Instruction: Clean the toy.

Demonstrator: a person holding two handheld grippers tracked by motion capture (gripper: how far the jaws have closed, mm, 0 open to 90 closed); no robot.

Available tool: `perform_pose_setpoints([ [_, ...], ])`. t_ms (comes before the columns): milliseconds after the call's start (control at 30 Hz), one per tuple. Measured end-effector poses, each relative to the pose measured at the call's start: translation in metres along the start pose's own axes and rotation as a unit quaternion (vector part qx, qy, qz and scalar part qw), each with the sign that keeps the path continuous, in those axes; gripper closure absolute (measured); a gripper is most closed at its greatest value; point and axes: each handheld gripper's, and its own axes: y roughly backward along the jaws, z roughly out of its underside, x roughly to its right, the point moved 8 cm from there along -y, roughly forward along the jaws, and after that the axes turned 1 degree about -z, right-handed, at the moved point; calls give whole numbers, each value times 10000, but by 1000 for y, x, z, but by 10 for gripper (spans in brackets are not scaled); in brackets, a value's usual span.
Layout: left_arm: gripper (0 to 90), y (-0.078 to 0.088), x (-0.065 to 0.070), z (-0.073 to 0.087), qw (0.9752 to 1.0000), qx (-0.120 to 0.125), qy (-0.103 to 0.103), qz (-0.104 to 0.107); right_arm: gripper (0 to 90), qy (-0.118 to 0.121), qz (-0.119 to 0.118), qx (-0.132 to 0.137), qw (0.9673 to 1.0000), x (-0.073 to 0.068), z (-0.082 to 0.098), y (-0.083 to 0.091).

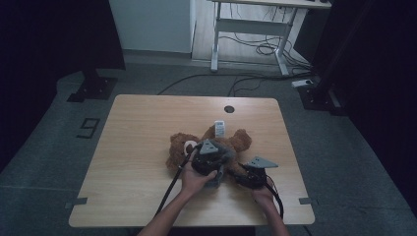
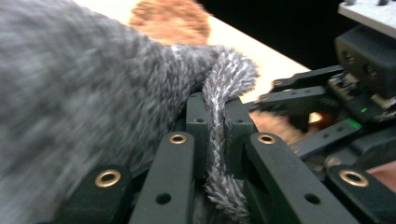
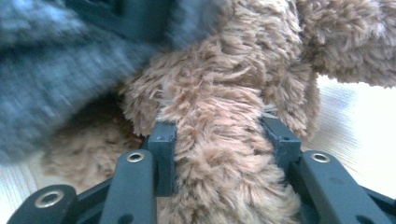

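Lying on a pale wooden table [image 1: 128,147] with a round cable hole [image 1: 229,109] near its far edge, a brown teddy bear [image 1: 183,146] in a grey knitted jumper [image 2: 70,93] sits near the middle of the top. The left gripper [image 2: 215,126] is clamped on the jumper's hem; the right gripper [image 3: 219,140] has its jaws pressed around one furry limb of the bear. Grey carpet [image 1: 59,147] surrounds the table, with a marking like a 9 [image 1: 87,128] taped on it; a white desk frame [image 1: 251,29] and loose cables [image 1: 265,49] stand beyond, and the sides of the room are dark
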Motion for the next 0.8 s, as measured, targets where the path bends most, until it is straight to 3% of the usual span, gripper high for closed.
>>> perform_pose_setpoints([
  [167, 832, 36, -39, 9, 9978, -5, 130, -653, 571, -41, 26, -12, 10000, 0, 0, 1],
  [233, 837, 49, -51, 15, 9980, 69, 380, -510, 571, -26, 5, -6, 10000, -1, 0, 1],
  [300, 841, 62, -56, 19, 9977, 151, 409, -513, 573, 8, -11, -23, 10000, -4, 0, 0],
  [400, 839, 84, -61, 24, 9960, 334, 299, -766, 573, 66, 32, -55, 10000, -6, 1, -1],
  [500, 833, 105, -79, 35, 9920, 357, 343, -1162, 574, -53, -44, -27, 10000, -3, 2, -1],
  [567, 833, 112, -97, 49, 9892, 202, 563, -1336, 574, -66, -52, -31, 10000, -3, 2, 0],
  [633, 833, 113, -113, 67, 9865, 72, 910, -1357, 574, -71, -49, -34, 10000, -3, 2, -1],
  [700, 832, 110, -128, 84, 9832, -82, 1129, -1433, 574, -85, -57, -33, 9999, -3, 2, -1],
  [800, 831, 104, -139, 101, 9796, -156, 1525, -1297, 574, -116, -55, -20, 9999, -2, 2, -1],
])
